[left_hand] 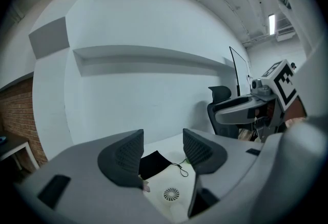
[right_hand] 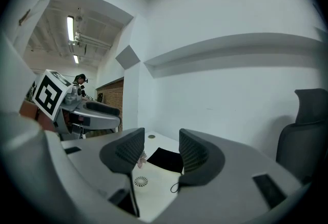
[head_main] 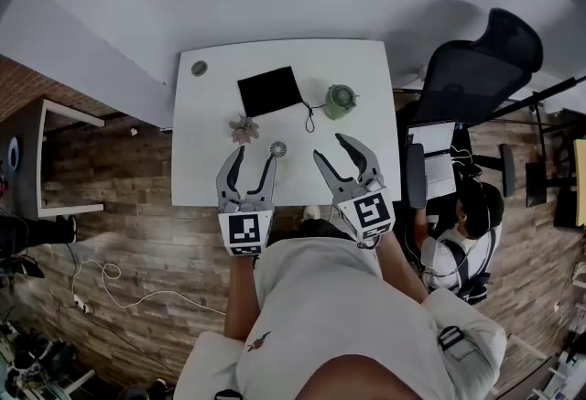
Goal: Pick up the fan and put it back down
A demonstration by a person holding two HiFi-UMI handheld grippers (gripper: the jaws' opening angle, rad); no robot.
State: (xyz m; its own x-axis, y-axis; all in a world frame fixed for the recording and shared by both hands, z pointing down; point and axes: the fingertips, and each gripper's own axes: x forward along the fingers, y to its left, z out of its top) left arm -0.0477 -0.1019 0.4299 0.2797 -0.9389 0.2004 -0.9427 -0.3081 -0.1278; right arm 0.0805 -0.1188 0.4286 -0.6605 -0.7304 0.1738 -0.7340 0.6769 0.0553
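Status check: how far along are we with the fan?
Done: nothing yet; the fan stands untouched on the table. In hand: the left gripper and right gripper hover at the table's near edge, jaws apart and empty, the fan just ahead. Left: grip it, lift it, set it back down.

Hand-held gripper (right_hand: 160, 148), jaws apart — fan (right_hand: 141, 181) below

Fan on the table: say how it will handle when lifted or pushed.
The fan is small and looks like white plastic, so probably light and stiff. Its round grille faces up, so it likely slides rather than rolls if pushed. The thin grille ribs may flex under a hard squeeze.
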